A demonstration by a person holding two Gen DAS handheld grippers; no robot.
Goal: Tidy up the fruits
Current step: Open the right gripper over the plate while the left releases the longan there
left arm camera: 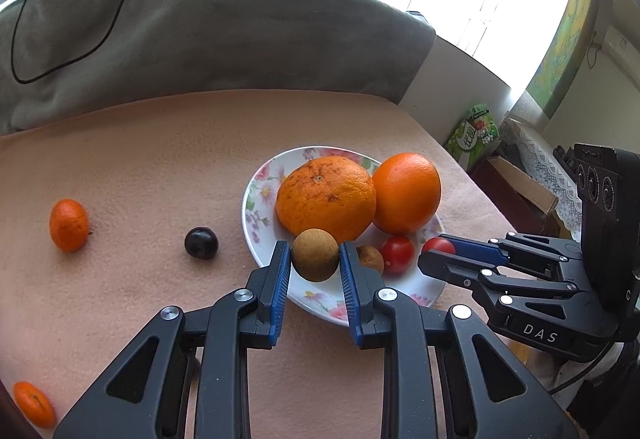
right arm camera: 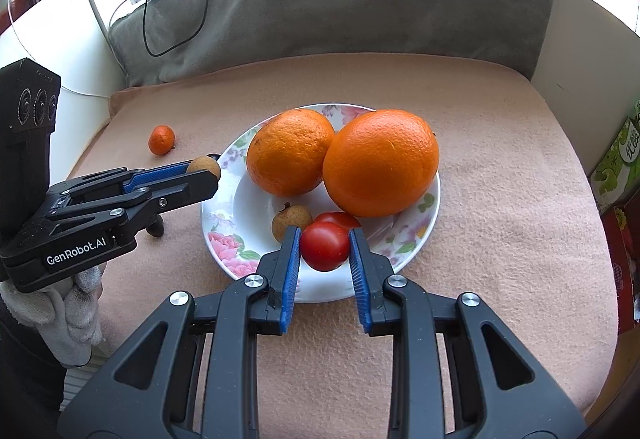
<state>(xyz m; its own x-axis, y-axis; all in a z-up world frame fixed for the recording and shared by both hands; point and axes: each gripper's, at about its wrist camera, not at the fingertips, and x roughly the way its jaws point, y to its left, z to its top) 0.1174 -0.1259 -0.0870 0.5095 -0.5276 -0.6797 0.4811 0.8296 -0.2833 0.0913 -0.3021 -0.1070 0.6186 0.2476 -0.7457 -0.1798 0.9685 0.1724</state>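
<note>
Partly hidden is much of this scene: the plate (right arm camera: 432, 195) is covered by fruit in the middle, and the second tomato (right arm camera: 338, 219) shows only its top behind the first one. At the lower left edge of the left wrist view a small orange fruit (left arm camera: 33, 403) is cut off by the dark border.

The left gripper (left arm camera: 315, 259) has its fingers narrowly apart, and both blue pads (left arm camera: 280, 279) press on a brown longan (left arm camera: 315, 254), held over the near rim of the plate. Just right of these fingers a second longan (left arm camera: 370, 257) lies in the plate. To their left, on the pink cloth (left arm camera: 140, 159), lie a dark cherry (left arm camera: 201, 243) and a mandarin (left arm camera: 68, 225).

The right gripper (right arm camera: 325, 251) is also narrowly open, with a red tomato (right arm camera: 325, 246) between its pads; whether both pads touch it I cannot tell. Beyond the fingers two big oranges (right arm camera: 380, 163) sit in the plate, touching each other.
</note>
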